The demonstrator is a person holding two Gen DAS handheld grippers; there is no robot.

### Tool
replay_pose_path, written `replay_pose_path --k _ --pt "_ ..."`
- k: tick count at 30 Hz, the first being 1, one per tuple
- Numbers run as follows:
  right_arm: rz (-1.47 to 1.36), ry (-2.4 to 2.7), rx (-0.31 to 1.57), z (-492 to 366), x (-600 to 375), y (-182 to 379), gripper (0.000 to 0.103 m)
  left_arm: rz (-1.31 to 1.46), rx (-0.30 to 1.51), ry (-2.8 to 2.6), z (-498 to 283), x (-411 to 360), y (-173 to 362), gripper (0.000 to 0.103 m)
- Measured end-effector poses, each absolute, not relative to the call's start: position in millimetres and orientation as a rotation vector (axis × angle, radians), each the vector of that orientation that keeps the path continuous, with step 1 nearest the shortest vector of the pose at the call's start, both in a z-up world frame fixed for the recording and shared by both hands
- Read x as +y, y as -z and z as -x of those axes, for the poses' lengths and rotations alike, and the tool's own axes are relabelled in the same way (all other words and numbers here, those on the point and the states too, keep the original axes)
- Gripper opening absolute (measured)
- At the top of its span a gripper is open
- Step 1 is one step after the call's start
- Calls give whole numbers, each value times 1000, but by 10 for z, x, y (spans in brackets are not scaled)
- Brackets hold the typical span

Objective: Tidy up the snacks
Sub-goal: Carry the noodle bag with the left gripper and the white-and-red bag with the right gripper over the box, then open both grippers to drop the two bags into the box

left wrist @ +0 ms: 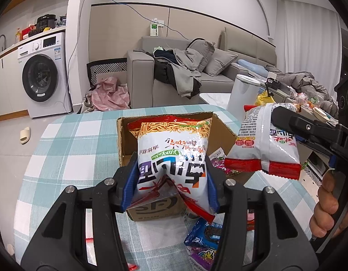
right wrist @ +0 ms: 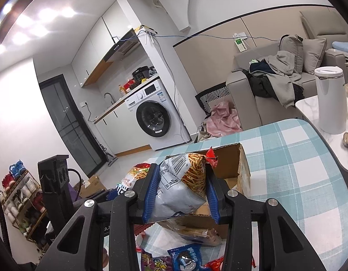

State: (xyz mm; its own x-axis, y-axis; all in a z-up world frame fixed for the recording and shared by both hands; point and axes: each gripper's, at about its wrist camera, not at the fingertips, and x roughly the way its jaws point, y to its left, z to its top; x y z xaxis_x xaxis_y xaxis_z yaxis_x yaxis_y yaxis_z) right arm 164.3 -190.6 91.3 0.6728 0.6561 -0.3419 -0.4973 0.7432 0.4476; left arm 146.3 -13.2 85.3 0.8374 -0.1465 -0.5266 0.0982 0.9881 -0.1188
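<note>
Blue-padded left hand-held gripper clamps noodle packet; right hand-held gripper clamps second packet above cardboard box.

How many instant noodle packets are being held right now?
2: one noodle packet in the left gripper above the cardboard box; another packet in the right gripper. Others may be hidden.

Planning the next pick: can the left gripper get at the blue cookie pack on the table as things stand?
Probably not yet. The left gripper is shut on a noodle bag over the cardboard box. The blue cookie pack lies uncovered just below it, so the path looks free once the bag is dropped.
</note>
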Motion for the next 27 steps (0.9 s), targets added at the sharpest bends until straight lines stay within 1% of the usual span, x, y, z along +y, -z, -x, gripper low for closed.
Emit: replay_pose_path --k 10,23,27 --pt "-336 -650 530 -1802 -1860 -882 40 88 588 117 -1778 -86 -780 48" --pt "-338 -617 597 -2051 -1791 -712 40 89 637 103 -2126 -87 -518 49" --pt "-315 -599 622 -2108 -1734 -677 42 79 641 94 -2141 -99 -471 49"
